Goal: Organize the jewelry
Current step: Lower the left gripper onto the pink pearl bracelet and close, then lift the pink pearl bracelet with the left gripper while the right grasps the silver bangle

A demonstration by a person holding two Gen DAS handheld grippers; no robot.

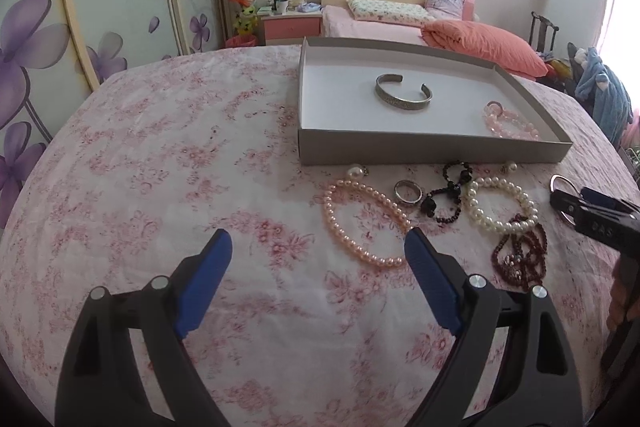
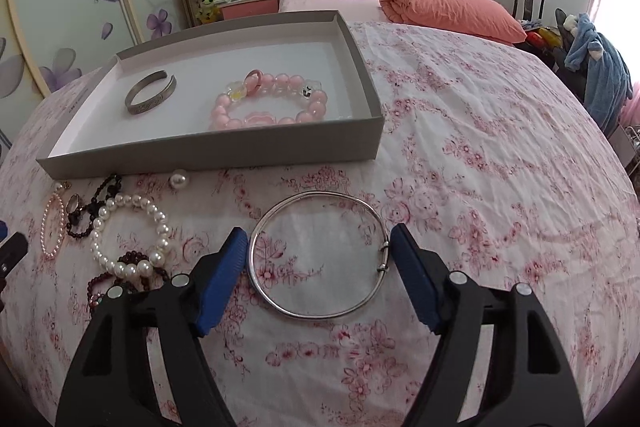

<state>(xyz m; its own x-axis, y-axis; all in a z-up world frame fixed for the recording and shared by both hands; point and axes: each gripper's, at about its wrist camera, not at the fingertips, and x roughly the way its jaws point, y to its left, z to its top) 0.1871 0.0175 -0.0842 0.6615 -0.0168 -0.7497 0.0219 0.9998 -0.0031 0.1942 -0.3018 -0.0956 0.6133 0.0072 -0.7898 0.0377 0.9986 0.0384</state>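
Observation:
A grey cardboard tray [image 1: 432,149] [image 2: 212,151] lies on the floral cloth and holds a silver cuff [image 1: 404,93] [image 2: 150,94] and a pink bead bracelet [image 2: 270,103] [image 1: 510,123]. In front of it lie a pink pearl strand [image 1: 360,223], a silver ring [image 1: 408,191], black beads [image 1: 444,199], a white pearl bracelet [image 1: 502,205] [image 2: 128,231] and dark red beads [image 1: 520,255]. My left gripper [image 1: 318,243] is open and empty, just left of the pink pearls. My right gripper [image 2: 318,239] is open, its fingers either side of a thin silver bangle [image 2: 316,255] lying on the cloth.
A loose pearl [image 2: 179,179] lies by the tray's front wall. The cloth-covered surface stretches left of the jewelry [image 1: 160,167] and right of the tray [image 2: 500,147]. A bed with an orange pillow [image 2: 452,9] stands behind.

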